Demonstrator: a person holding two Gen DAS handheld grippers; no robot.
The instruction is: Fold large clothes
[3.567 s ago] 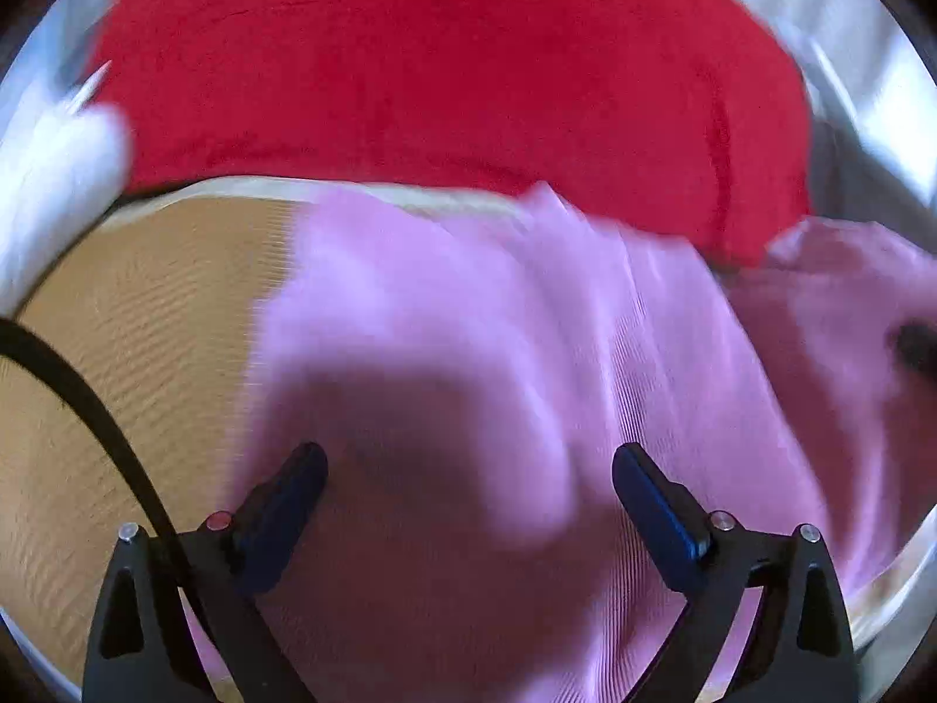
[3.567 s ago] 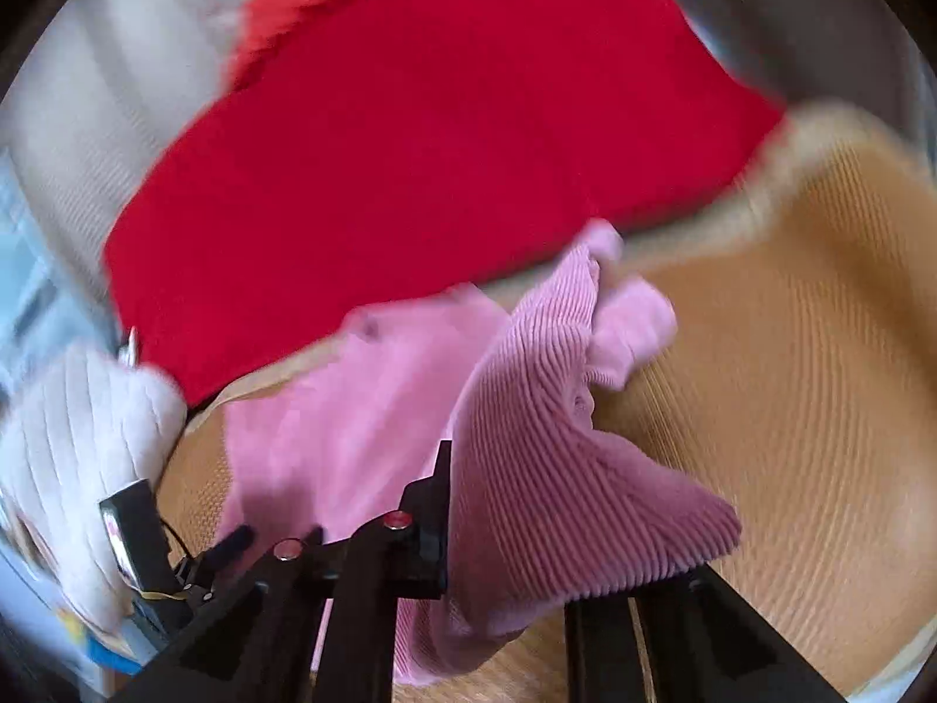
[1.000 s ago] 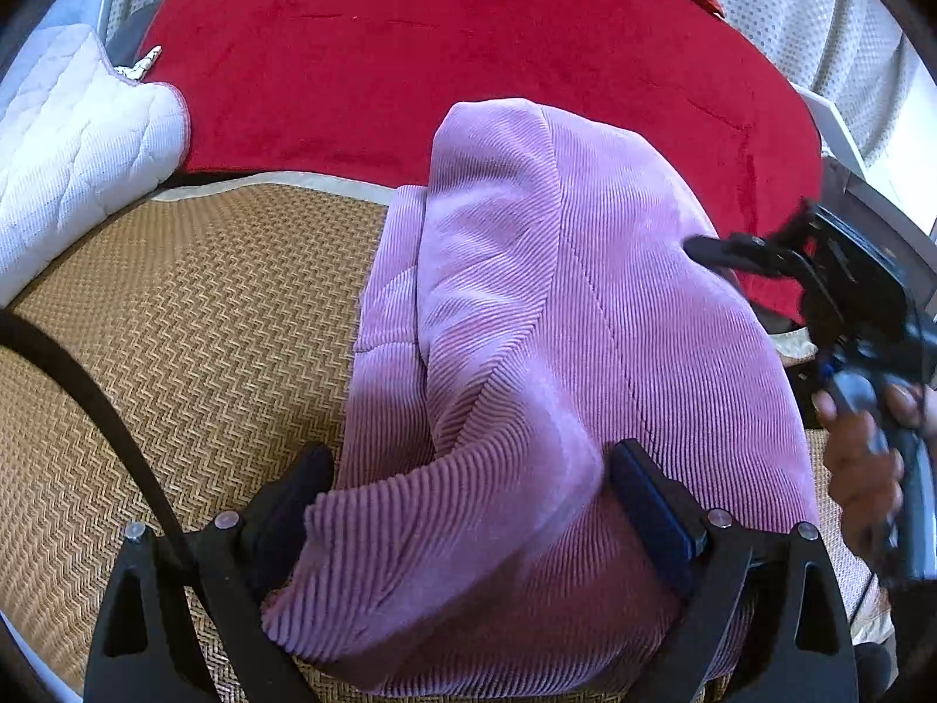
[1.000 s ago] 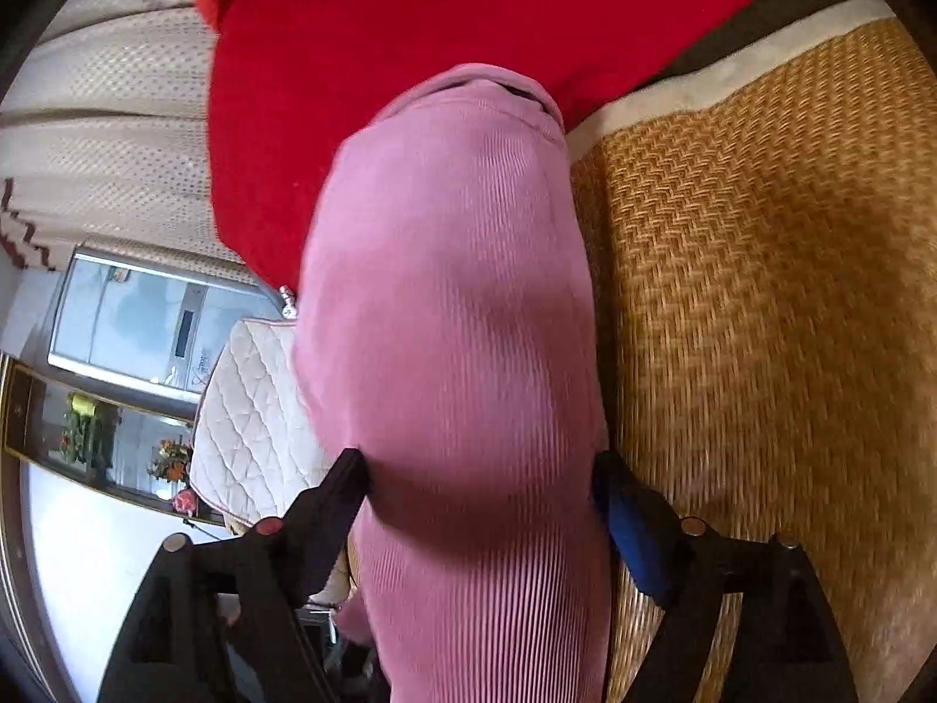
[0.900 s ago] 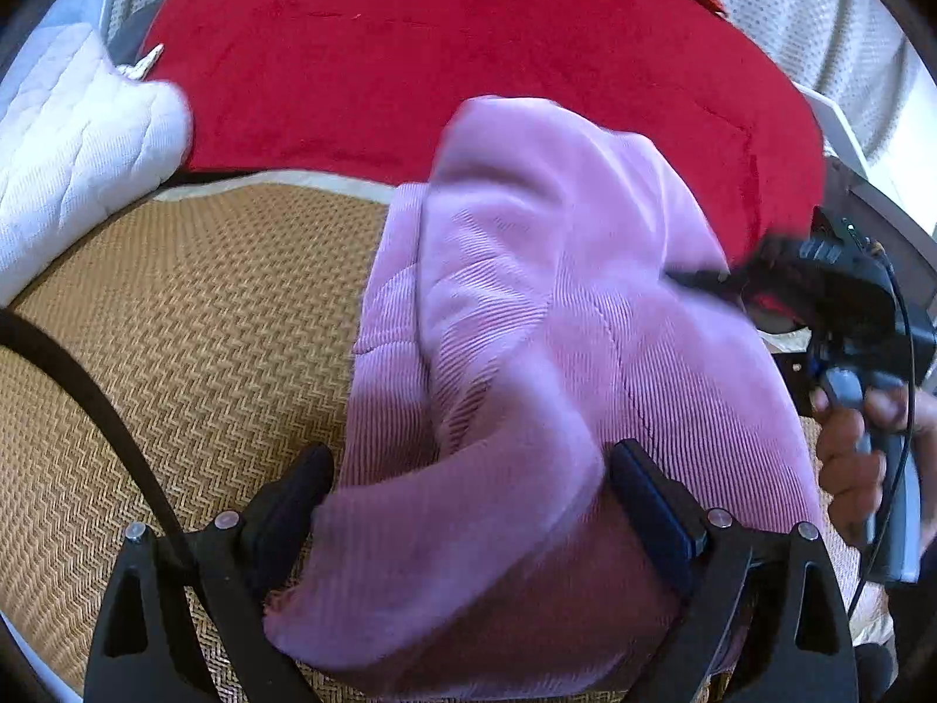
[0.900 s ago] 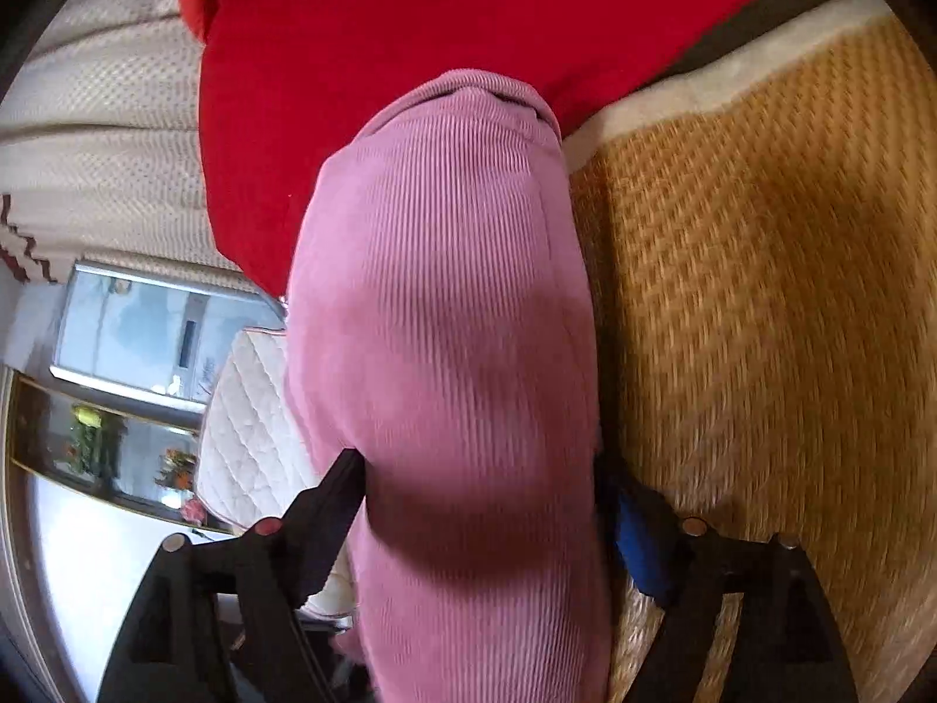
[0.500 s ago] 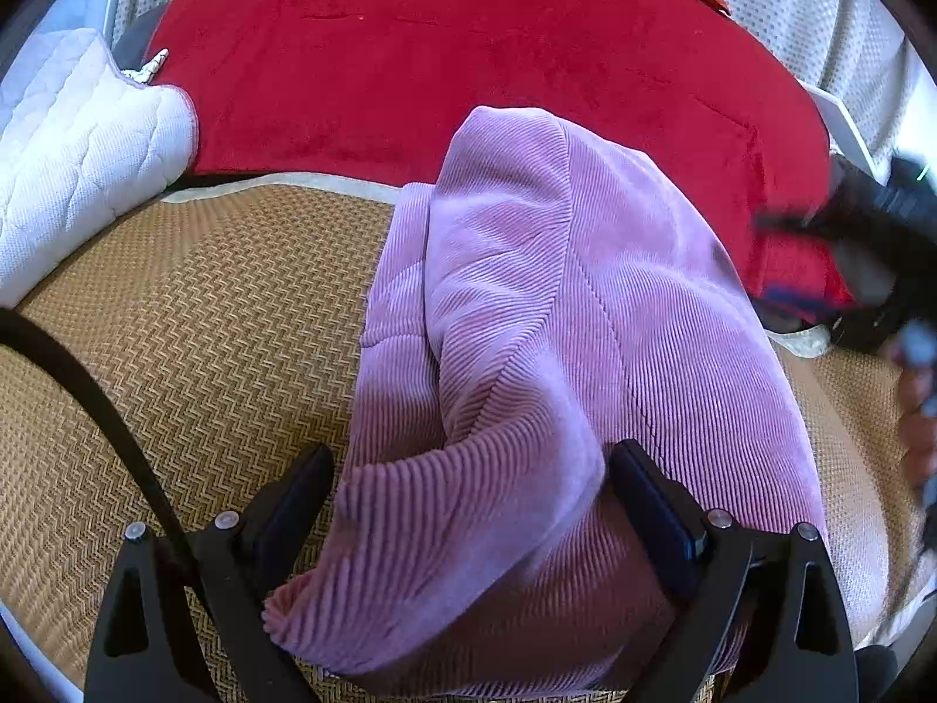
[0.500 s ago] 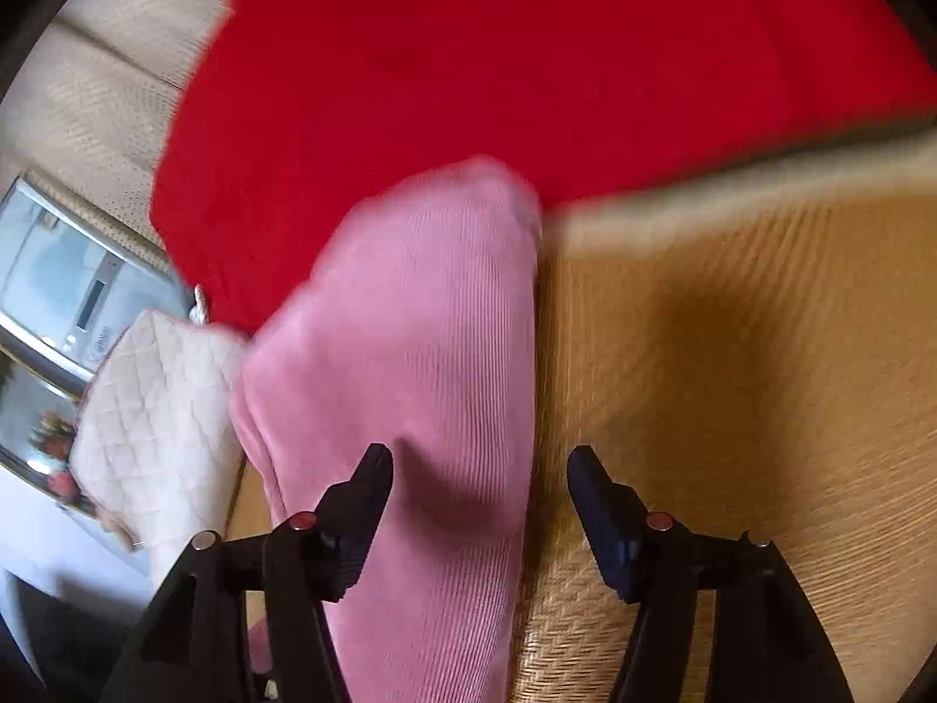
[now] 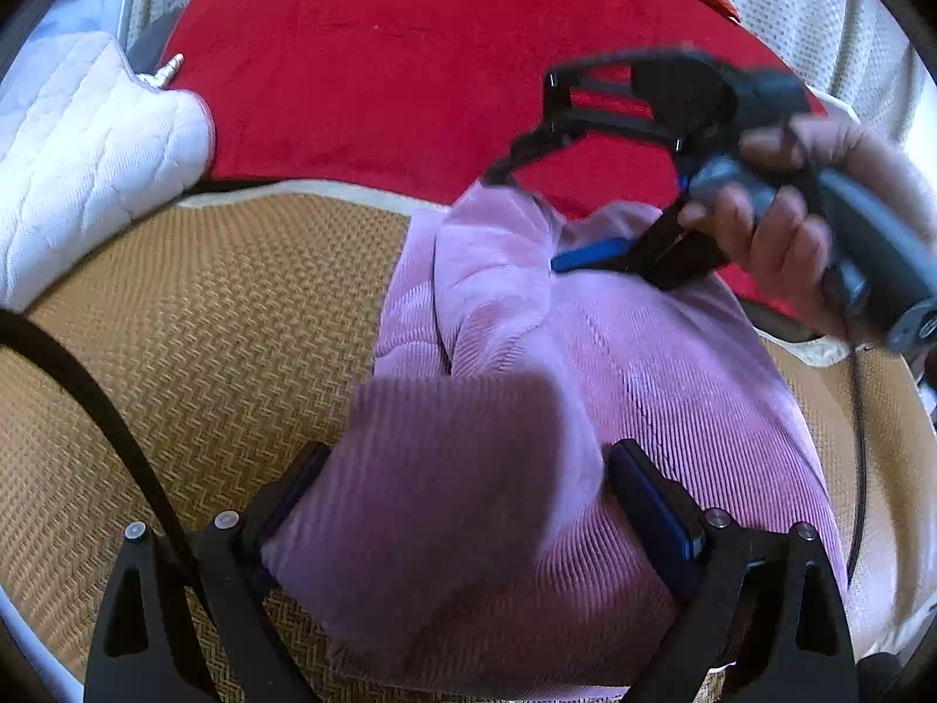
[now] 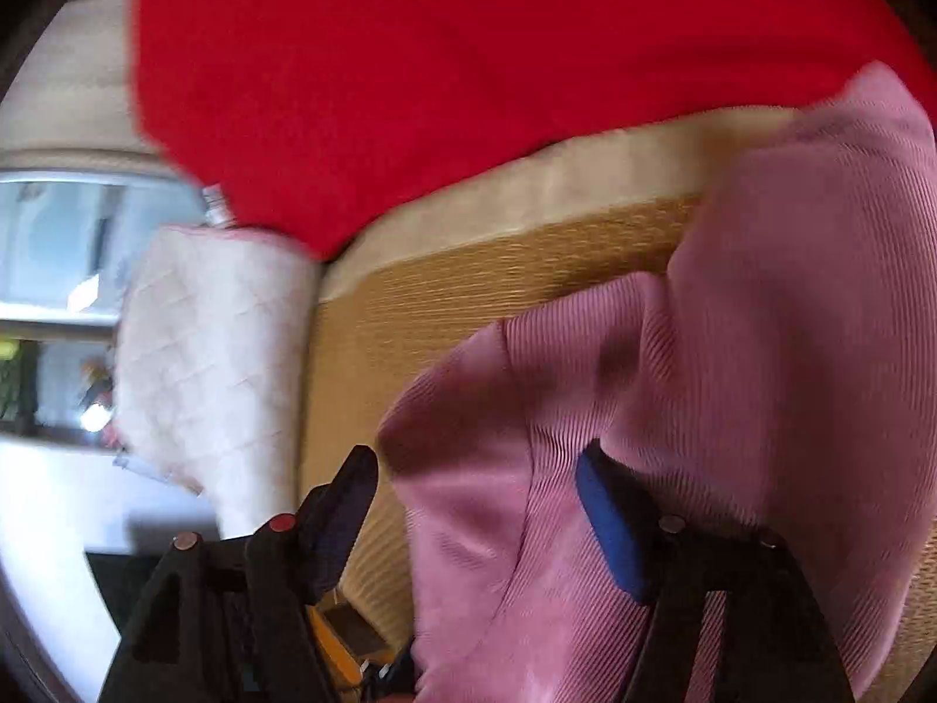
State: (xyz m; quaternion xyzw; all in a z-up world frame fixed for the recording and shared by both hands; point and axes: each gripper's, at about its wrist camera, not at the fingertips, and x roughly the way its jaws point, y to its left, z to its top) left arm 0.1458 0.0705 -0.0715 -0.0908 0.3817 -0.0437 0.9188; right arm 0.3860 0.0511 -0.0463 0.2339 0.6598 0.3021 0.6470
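Note:
A pink corduroy garment (image 9: 585, 386) lies bunched on a woven tan mat (image 9: 222, 316); it also shows in the right wrist view (image 10: 761, 351). My left gripper (image 9: 462, 486) is open, its fingers standing either side of a fold of the garment. My right gripper (image 10: 474, 498) is open, with the pink cloth lying between and over its fingers. The right gripper also shows in the left wrist view (image 9: 527, 211), held in a hand above the garment's far end.
A red blanket (image 9: 410, 58) covers the area beyond the mat, also in the right wrist view (image 10: 468, 58). A white quilted cushion (image 9: 76, 152) sits at the left, also in the right wrist view (image 10: 211, 363). A black cable (image 9: 88, 386) crosses the mat.
My right gripper has swung from the garment's side to above its far end. The garment's raised far end has dropped lower. My left gripper has stayed in place.

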